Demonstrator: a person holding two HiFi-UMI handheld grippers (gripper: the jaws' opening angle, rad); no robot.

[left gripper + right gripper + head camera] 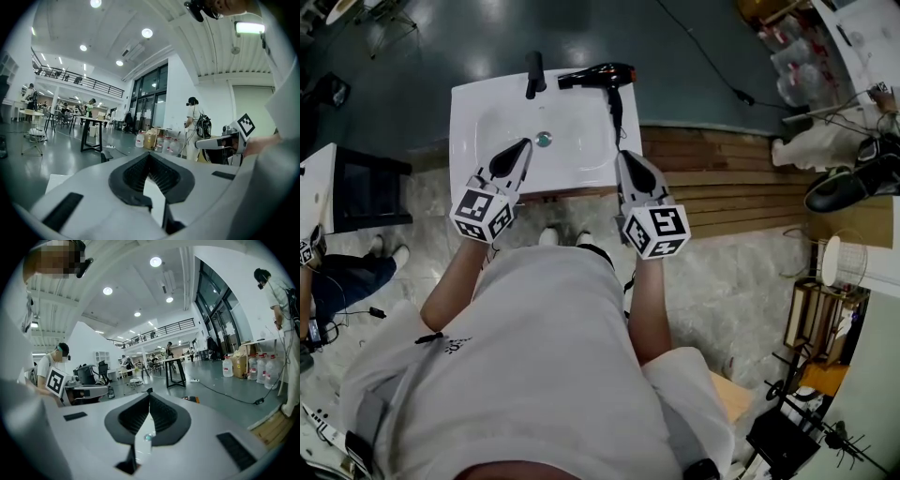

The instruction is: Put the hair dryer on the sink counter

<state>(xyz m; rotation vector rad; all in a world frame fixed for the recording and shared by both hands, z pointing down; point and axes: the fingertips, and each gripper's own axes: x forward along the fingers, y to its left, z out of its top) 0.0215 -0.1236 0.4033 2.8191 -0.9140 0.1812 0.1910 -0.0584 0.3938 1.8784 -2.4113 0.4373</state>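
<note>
The black hair dryer [602, 77] lies on the back right corner of the white sink counter [478, 103], nozzle toward the black faucet [534, 73], its cord [617, 112] hanging down over the basin's right side. My left gripper [523, 143] hovers over the front left of the basin, and its jaws meet at the tips with nothing between them [149, 154]. My right gripper [622, 155] hangs at the sink's front right edge, below the dryer and apart from it, shut and empty [149, 392].
The basin drain [544, 139] sits between the two grippers. A wooden slat platform [722, 178] runs to the right of the sink. A black table [366, 187] stands at the left, and water bottles [792, 56] at the back right. People stand around the hall.
</note>
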